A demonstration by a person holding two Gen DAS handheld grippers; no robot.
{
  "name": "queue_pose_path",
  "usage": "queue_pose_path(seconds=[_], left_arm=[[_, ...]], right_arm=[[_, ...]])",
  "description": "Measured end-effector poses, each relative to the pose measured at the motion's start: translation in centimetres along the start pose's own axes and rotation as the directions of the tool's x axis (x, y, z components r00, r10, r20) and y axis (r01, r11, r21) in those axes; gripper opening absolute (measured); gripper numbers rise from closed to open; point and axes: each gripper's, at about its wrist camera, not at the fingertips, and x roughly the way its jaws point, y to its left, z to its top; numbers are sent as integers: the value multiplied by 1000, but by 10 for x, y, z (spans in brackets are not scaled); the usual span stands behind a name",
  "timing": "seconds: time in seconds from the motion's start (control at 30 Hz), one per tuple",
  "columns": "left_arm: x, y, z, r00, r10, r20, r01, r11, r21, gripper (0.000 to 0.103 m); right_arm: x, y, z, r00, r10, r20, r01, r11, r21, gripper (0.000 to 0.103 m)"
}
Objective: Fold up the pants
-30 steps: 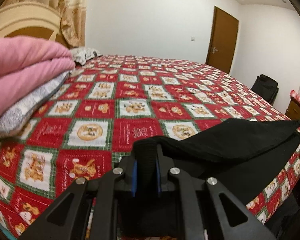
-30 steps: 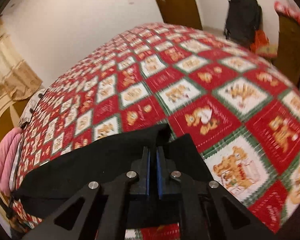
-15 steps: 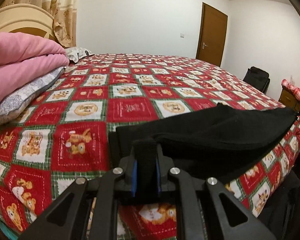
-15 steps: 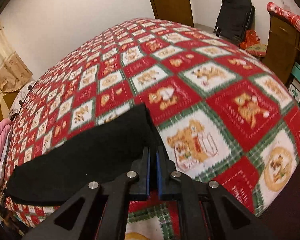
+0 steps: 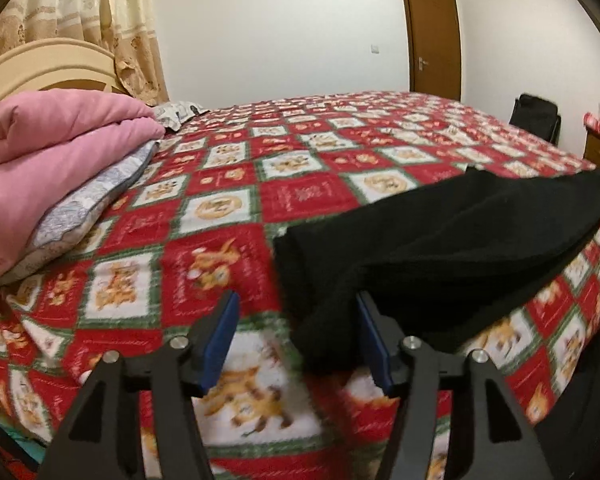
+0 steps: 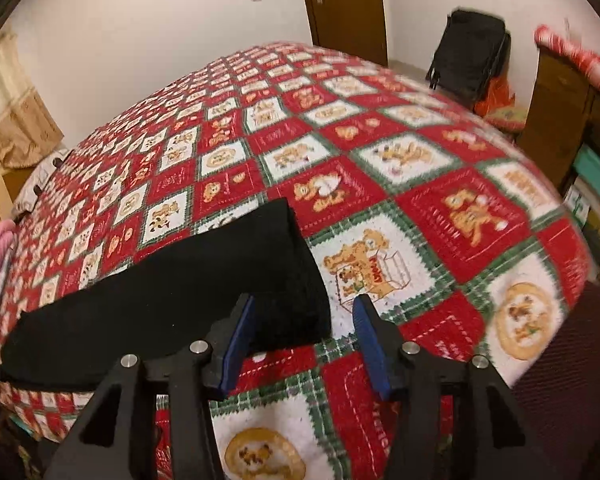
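Black pants (image 5: 452, 240) lie stretched along the near edge of a bed covered by a red, green and white patchwork bedspread (image 5: 228, 208). My left gripper (image 5: 296, 320) has its jaws opening. One end of the pants droops between the blue pads (image 5: 220, 332), close to the right one, with no pad pressing on it. In the right wrist view the other end of the pants (image 6: 172, 304) rests flat on the bedspread (image 6: 420, 208). My right gripper (image 6: 302, 322) is opening too, and the cloth's corner lies loose between its pads.
A folded pink quilt (image 5: 40, 160) on a grey patterned pillow (image 5: 88, 208) sits at the bed's left, before a cream headboard (image 5: 44, 60). Beyond the bed are a brown door (image 5: 434, 40), a black bag (image 6: 470, 56) and a wooden cabinet (image 6: 560, 92).
Both grippers were shut on the ends of the pants and have come down to the bed. Now both sets of jaws have parted and the cloth lies released on the bedspread.
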Motion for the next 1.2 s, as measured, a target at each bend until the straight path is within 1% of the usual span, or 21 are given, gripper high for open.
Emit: queue_pose_path(seconds=[0.07, 0.13, 0.23, 0.3, 0.33, 0.37, 0.43, 0.47, 0.53, 0.57, 0.63, 0.7, 0.73, 0.8, 0.87, 0.9, 0.97, 1.0, 1.03, 1.07, 1.2], left_arm=[[-4, 7, -5, 999, 39, -4, -39, 999, 0, 62], [-6, 16, -10, 998, 65, -15, -65, 998, -14, 62], [-7, 33, -19, 992, 112, -50, -115, 992, -60, 62], [-9, 48, -24, 994, 83, -71, -93, 984, -150, 62], [-13, 53, -25, 996, 64, -69, -76, 977, -201, 59], [-15, 54, -26, 997, 37, -66, -51, 972, -231, 58], [-20, 53, -23, 998, -49, -35, 36, 951, -307, 58], [-20, 49, -19, 996, -82, -22, 70, 943, -325, 58], [-18, 42, -11, 991, -133, -3, 124, 933, -339, 58], [-15, 35, -4, 987, -162, 4, 154, 928, -338, 58], [-7, 26, 5, 982, -188, -10, 175, 930, -322, 58], [7, 17, 14, 982, -183, -47, 163, 945, -284, 56], [16, 13, 17, 981, -180, -70, 155, 950, -272, 51], [30, 10, 20, 978, -179, -107, 144, 951, -274, 45], [40, 10, 21, 976, -175, -133, 130, 948, -290, 45], [40, 10, 21, 976, -180, -123, 136, 944, -299, 42], [39, 9, 24, 978, -173, -114, 133, 947, -291, 40], [39, 8, 26, 981, -159, -114, 122, 952, -281, 33], [38, 8, 28, 982, -152, -112, 117, 955, -274, 22], [37, 7, 31, 982, -150, -113, 116, 959, -259, 14], [37, 6, 42, 982, -127, -137, 93, 969, -229, 12]], right_arm=[[-9, 7, 1, 1000, -5, 20, 5, 1000, -16, 52], [-17, 19, 3, 999, 22, 25, -21, 999, -42, 52], [-24, 56, 2, 998, 63, 11, -61, 988, -140, 52], [-28, 96, -4, 996, 92, 0, -89, 961, -264, 52], [-29, 119, -9, 994, 105, -4, -100, 937, -335, 52], [-30, 132, -13, 994, 113, -8, -108, 921, -375, 52], [-30, 171, -23, 989, 143, -22, -136, 865, -482, 52], [-30, 193, -30, 984, 173, -38, -167, 831, -531, 52], [-26, 225, -39, 976, 207, -72, -209, 785, -583, 52], [-23, 234, -42, 974, 212, -82, -219, 774, -594, 52], [-17, 261, -50, 966, 235, -108, -250, 744, -620, 52], [-14, 277, -56, 958, 258, -128, -280, 728, -625, 52], [-13, 281, -58, 954, 267, -137, -293, 724, -624, 52], [-9, 292, -64, 945, 286, -158, -320, 715, -622, 52], [-6, 301, -71, 940, 293, -174, -336, 708, -621, 52], [-4, 305, -75, 937, 296, -186, -345, 704, -621, 52], [1, 310, -81, 935, 290, -202, -352, 698, -624, 52], [4, 314, -84, 935, 284, -211, -353, 694, -628, 52], [8, 316, -86, 933, 281, -225, -359, 689, -629, 52], [10, 319, -87, 931, 279, -235, -364, 687, -629, 52], [13, 330, -88, 931, 265, -251, -365, 684, -631, 52]])
